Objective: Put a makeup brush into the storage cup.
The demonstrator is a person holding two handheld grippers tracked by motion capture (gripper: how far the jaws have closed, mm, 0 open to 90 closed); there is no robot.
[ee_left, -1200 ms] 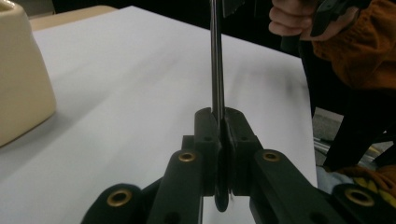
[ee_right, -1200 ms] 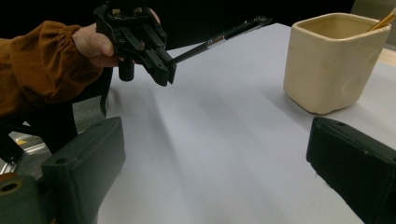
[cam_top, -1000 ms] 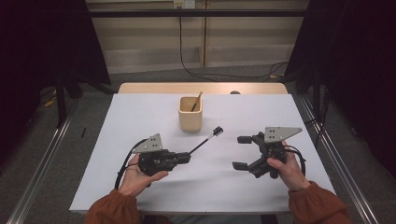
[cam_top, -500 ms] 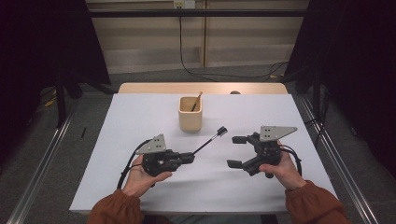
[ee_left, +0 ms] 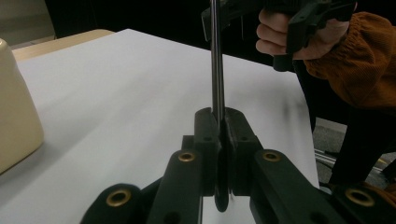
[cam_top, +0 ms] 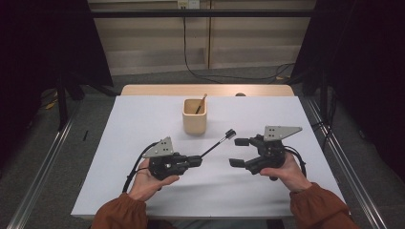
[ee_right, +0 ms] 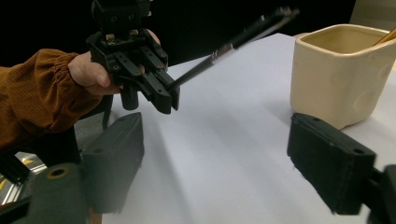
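Taking the cream-coloured cup (cam_top: 195, 117) near the middle of the white counter (cam_top: 133, 124) as the marker, the left gripper (cam_top: 196, 161) sits nearer the person than the cup and a little to its left, cradled in an upturned left hand (cam_top: 145, 177) with a rust-orange sleeve (cam_top: 119, 217) behind it. Its jaws are pressed together on the lower end of a thin dark brush (cam_top: 217, 142); in the left gripper view the two black pads meet around the slim shaft (ee_left: 215, 60), which runs straight up away from them. From the high view the brush slants up and to the right, its small dark tip ending just right of the cup and a little nearer the person, clear of the counter as far as I can tell. A stick (cam_top: 201, 103) with a pale handle leans inside the cup, resting against its far right corner. To the right of the cup and nearer the person, the right gripper (cam_top: 239, 152) is held in the right hand (cam_top: 286, 172), its jaws spread wide with nothing between them, pointing left toward the brush; in the right gripper view its two pads (ee_right: 119, 154) stand well apart.
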